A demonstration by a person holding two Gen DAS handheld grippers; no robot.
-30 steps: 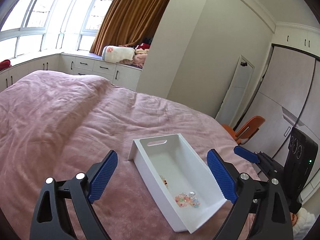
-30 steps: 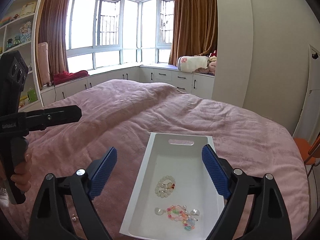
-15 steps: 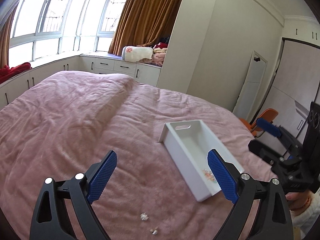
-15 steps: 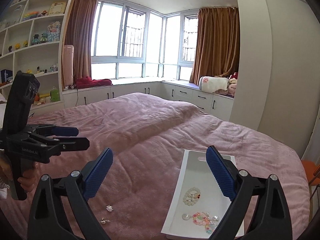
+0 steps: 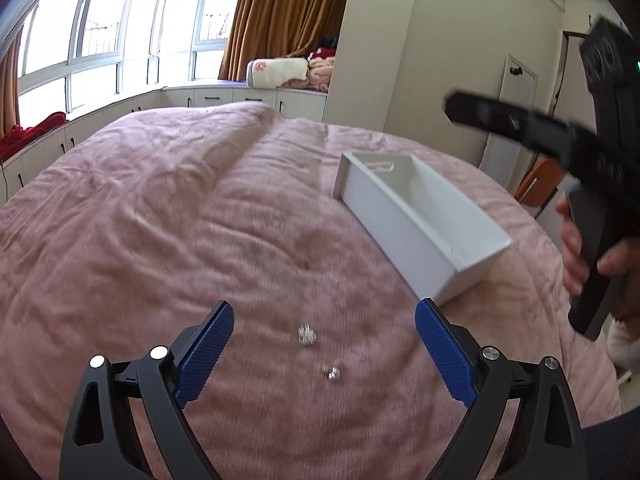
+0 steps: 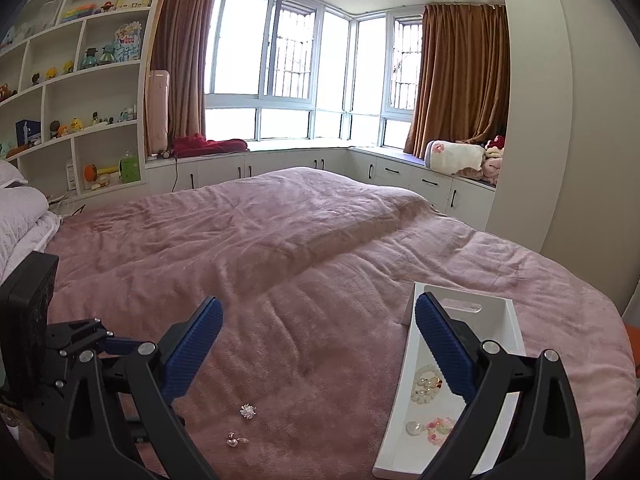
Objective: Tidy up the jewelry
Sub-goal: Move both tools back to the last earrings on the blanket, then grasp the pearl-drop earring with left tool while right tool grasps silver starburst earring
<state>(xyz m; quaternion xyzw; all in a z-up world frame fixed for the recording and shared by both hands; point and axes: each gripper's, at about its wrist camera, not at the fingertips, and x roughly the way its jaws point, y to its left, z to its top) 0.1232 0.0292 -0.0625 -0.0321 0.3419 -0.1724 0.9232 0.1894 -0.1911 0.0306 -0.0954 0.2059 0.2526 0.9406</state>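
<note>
A white tray (image 5: 404,224) lies on the pink bed cover, right of centre; it also shows in the right wrist view (image 6: 404,392), holding a pearl bracelet (image 6: 426,385) and a coloured bead bracelet (image 6: 439,429). Two small silver pieces lie loose on the cover: a sparkly flower piece (image 5: 307,335) (image 6: 248,411) and a small earring (image 5: 331,372) (image 6: 237,439). My left gripper (image 5: 324,350) is open, low over these two pieces. My right gripper (image 6: 316,344) is open and empty, above the cover left of the tray; it shows at the right of the left wrist view (image 5: 520,124).
The pink cover (image 6: 304,240) spans the whole bed. White pillows (image 6: 20,216) lie at the far left. Shelves, window-seat cabinets (image 6: 304,164) and curtains ring the room. An orange chair (image 5: 538,184) stands past the bed's right edge.
Both grippers have swung left, away from the tray. The left gripper has come down over the two loose silver pieces. Both stay open.
</note>
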